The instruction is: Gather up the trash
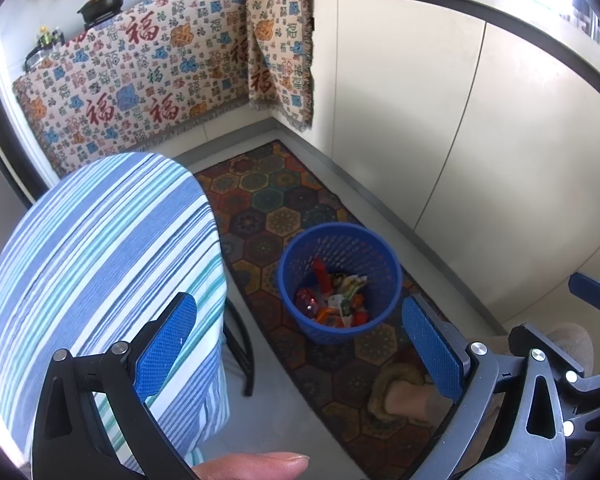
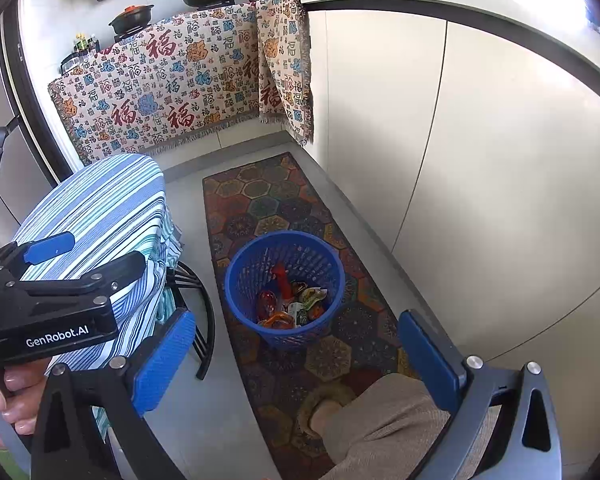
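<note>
A blue mesh wastebasket (image 1: 340, 280) (image 2: 285, 288) stands on the patterned rug and holds several colourful wrappers (image 1: 334, 300) (image 2: 292, 302). My left gripper (image 1: 300, 340) hovers above and in front of the basket, open and holding nothing. Over the same basket my right gripper (image 2: 296, 354) is held open and empty as well. In the right wrist view the left gripper (image 2: 52, 280) shows at the left edge over the striped table, held by a hand (image 2: 4, 396). The right gripper's blue pad (image 1: 592, 292) peeks in at the right of the left wrist view.
A round table with a blue striped cloth (image 1: 100, 272) (image 2: 108, 232) stands left of the basket on black legs. Cream cabinet doors (image 1: 440, 120) line the right. A patterned cloth (image 1: 160, 80) hangs over the far counter with pans. The person's slippered foot (image 2: 324, 408) rests on the rug (image 2: 260, 216).
</note>
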`<control>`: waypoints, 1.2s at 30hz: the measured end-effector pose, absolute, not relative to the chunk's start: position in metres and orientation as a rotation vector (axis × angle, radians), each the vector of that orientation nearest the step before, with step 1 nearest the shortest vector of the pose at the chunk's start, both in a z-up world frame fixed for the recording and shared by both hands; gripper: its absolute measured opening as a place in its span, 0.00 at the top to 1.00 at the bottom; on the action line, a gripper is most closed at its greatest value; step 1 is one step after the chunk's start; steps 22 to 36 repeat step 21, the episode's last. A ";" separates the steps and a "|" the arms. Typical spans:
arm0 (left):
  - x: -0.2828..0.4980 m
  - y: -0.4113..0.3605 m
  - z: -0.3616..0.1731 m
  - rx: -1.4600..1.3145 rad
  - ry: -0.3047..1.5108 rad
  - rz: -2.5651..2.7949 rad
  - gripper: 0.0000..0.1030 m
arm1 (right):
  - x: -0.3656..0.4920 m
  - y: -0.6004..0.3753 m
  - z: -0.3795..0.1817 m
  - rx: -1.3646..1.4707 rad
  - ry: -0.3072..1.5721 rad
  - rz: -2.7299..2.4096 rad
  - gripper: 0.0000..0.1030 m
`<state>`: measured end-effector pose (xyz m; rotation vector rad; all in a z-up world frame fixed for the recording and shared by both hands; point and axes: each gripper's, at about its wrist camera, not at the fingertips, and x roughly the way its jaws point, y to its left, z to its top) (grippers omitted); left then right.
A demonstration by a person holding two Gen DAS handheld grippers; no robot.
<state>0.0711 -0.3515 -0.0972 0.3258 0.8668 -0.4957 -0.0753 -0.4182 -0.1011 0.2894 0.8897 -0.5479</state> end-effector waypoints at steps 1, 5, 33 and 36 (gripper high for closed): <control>0.071 -0.352 -0.098 0.327 0.867 -0.496 0.01 | -0.075 -0.418 -0.101 0.289 0.890 -0.548 0.00; 0.072 -0.352 -0.098 0.328 0.870 -0.501 0.01 | -0.075 -0.419 -0.101 0.291 0.890 -0.548 0.00; 0.067 -0.351 -0.100 0.337 0.857 -0.538 0.01 | -0.077 -0.415 -0.103 0.303 0.892 -0.561 0.00; 0.067 -0.351 -0.100 0.337 0.857 -0.538 0.01 | -0.077 -0.415 -0.103 0.303 0.892 -0.561 0.00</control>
